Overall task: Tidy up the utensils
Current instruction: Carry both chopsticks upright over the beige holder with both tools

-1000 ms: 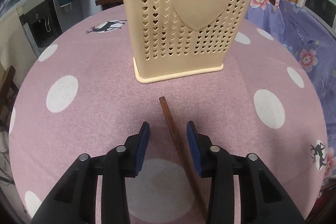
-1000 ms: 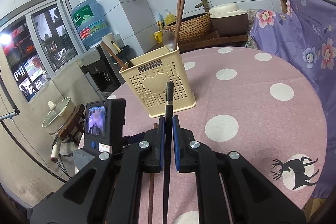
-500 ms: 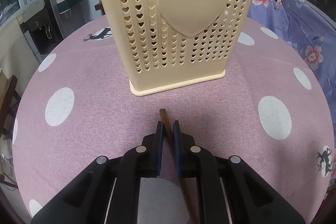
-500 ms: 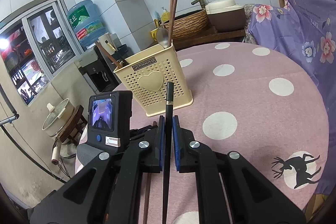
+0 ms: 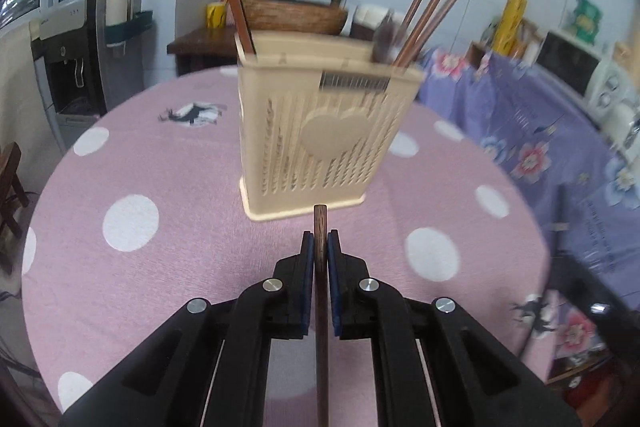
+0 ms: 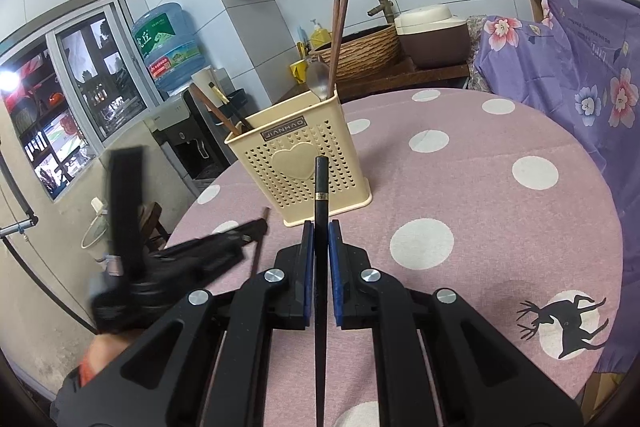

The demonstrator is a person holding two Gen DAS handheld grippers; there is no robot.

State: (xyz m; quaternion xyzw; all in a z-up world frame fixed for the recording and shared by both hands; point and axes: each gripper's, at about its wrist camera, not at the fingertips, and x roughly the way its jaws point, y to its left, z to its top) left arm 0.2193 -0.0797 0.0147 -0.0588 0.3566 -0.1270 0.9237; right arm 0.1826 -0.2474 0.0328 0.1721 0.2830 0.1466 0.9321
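A cream perforated utensil holder (image 5: 316, 139) with a heart stands on the pink polka-dot table (image 5: 160, 167); it holds several brown chopsticks (image 5: 424, 19) and a spoon. My left gripper (image 5: 320, 243) is shut on a brown chopstick (image 5: 320, 227), lifted off the table just in front of the holder. My right gripper (image 6: 320, 231) is shut on a black chopstick (image 6: 320, 187), held above the table before the holder (image 6: 300, 163). The left gripper (image 6: 248, 231) with its chopstick shows blurred at the left of the right wrist view.
A purple flowered cloth (image 5: 560, 147) covers furniture to the right. A water dispenser (image 5: 80, 47) stands at the back left. A wicker basket (image 6: 360, 47) and a rice cooker (image 6: 432, 31) sit on a counter behind the table.
My left gripper closed on the brown chopstick lying on the table and lifted it, tilting up. My right gripper holds the black chopstick as before, drawn back a little.
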